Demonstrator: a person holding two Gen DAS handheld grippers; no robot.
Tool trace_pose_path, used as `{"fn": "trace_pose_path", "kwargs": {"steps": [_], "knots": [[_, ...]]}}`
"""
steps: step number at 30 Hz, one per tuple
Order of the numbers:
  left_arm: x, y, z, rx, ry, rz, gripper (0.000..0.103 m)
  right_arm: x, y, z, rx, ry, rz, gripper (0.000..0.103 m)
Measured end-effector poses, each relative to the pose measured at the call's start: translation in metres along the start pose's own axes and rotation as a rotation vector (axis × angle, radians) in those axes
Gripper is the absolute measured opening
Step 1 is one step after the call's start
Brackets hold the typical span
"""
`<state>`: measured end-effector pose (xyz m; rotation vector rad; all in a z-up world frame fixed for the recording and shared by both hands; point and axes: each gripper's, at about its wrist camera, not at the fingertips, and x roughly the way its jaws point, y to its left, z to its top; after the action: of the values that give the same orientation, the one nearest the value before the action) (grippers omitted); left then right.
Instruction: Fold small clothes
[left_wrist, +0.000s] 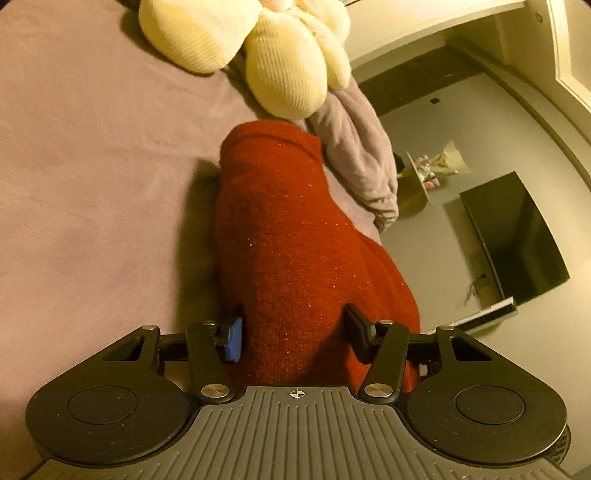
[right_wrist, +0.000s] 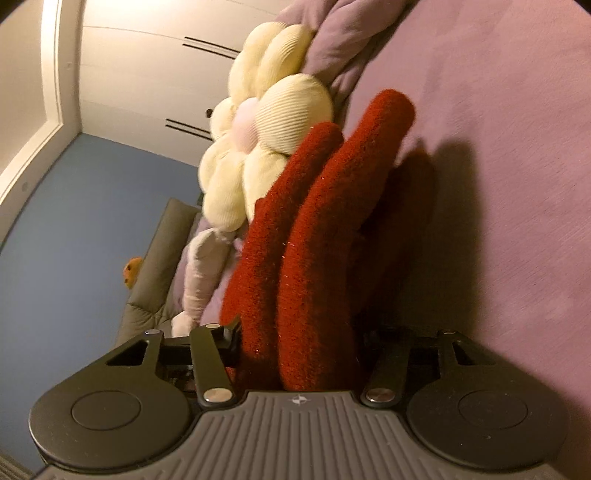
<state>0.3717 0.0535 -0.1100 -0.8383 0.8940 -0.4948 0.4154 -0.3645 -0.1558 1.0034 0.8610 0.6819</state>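
The dark red knitted garment (left_wrist: 291, 236) lay bunched between the fingers of the left gripper (left_wrist: 293, 334), its thick fold filling the whole gap: the blue-padded finger (left_wrist: 233, 339) pressed against one side of the cloth and the black finger (left_wrist: 357, 328) against the other, so the jaws were closed on the fabric rather than on each other. From there the garment stretched away from the tool over the mauve bedspread (left_wrist: 85, 177) and ended in a rounded folded edge just short of the cream flower-shaped cushion (left_wrist: 258, 48), which sat at the far edge of the bed beside a rumpled lilac blanket (left_wrist: 364, 155). Past the bed's edge a dark television screen (left_wrist: 517, 236) stood against the wall. In the right wrist view the same red garment (right_wrist: 314, 240) rose in two thick padded folds straight out of the right gripper (right_wrist: 297, 339), packed tightly between its fingers, with the left-hand finger (right_wrist: 231, 334) touching the cloth and the other finger lost in shadow behind the fold; this gripper too was clamped on the garment. The folds stood lifted off the bedspread (right_wrist: 498, 147), casting a shadow on it, and the flower cushion (right_wrist: 255, 147) lay just behind them near the bed's edge
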Motion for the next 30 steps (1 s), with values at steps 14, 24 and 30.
{"fn": "trace_pose_path", "kwargs": {"steps": [14, 24, 30], "knots": [[-0.155, 0.003, -0.062, 0.039, -0.142, 0.332, 0.061, 0.058, 0.069, -0.092, -0.071, 0.201, -0.054, 0.072], [-0.163, -0.021, -0.031, 0.038, -0.261, 0.494, 0.090, 0.050, 0.181, -0.110, -0.400, -0.027, -0.403, 0.048], [-0.087, -0.020, -0.006, 0.091, -0.307, 0.571, 0.093, 0.132, 0.187, -0.107, -0.501, -0.071, -0.616, 0.044]]}}
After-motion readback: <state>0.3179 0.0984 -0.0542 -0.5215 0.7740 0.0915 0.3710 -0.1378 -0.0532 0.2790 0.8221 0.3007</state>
